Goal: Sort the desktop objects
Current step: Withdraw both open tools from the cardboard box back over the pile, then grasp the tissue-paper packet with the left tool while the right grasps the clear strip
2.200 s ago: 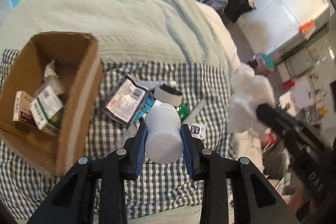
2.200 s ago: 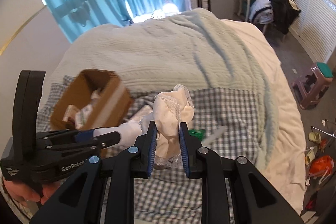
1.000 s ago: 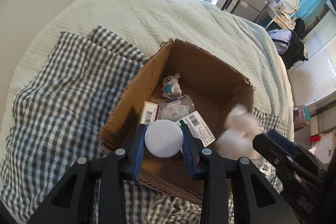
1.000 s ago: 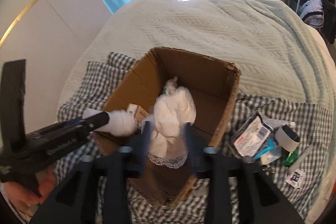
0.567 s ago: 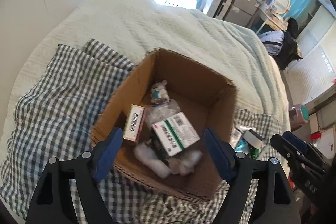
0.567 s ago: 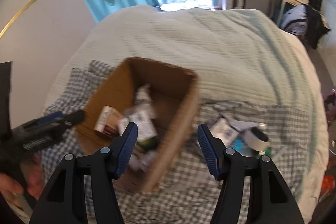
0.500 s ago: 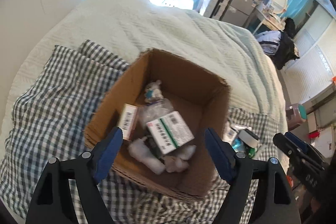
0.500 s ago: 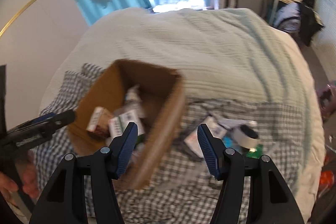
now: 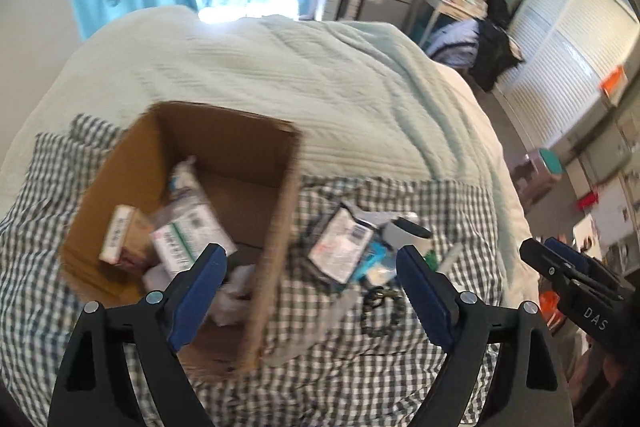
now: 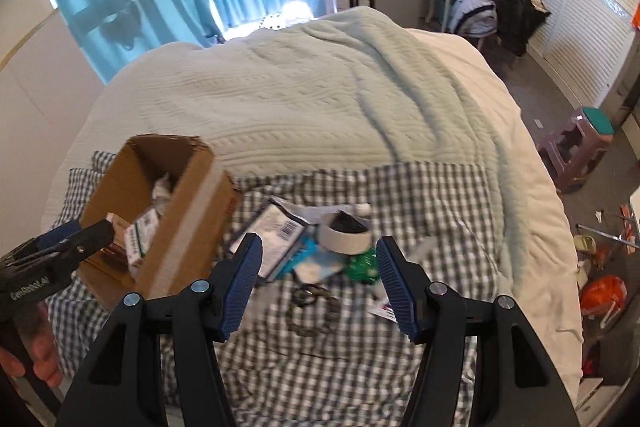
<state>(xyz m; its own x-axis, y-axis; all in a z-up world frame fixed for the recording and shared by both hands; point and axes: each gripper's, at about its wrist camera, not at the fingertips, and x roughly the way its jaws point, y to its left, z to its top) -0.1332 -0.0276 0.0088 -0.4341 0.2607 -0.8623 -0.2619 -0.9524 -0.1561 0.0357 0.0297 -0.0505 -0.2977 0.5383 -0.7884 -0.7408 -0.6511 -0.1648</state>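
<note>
Left tool (image 9: 310,271): jaws spread wide and opening, nothing between the blue pads; poised over the near right wall of the box.
Right tool (image 10: 319,273): jaws spread apart, empty; poised above the loose pile on the checked cloth.
Cardboard box (image 9: 280,211): open-topped, on the left part of the checked cloth (image 9: 360,367) on the bed.
Box contents: green-and-white carton (image 9: 188,235), small red-and-white carton (image 9: 118,235), white crumpled stuff (image 9: 236,287) at the near end; blurred.
Loose pile: right of the box, on the cloth, well apart from the box wall.
Barcoded packet (image 10: 276,231): flat, nearest the box.
Tape roll (image 10: 346,233): white with dark core, just right of the packet.
Green item (image 10: 362,267): beside the roll, near side.
Dark beaded loop (image 10: 310,307): on the cloth, in front of the pile, between the right tool's pads in its view.
Small white card (image 10: 384,305): close to the right pad.
Pale green blanket (image 10: 320,99): covering the bed beyond the cloth.
</note>
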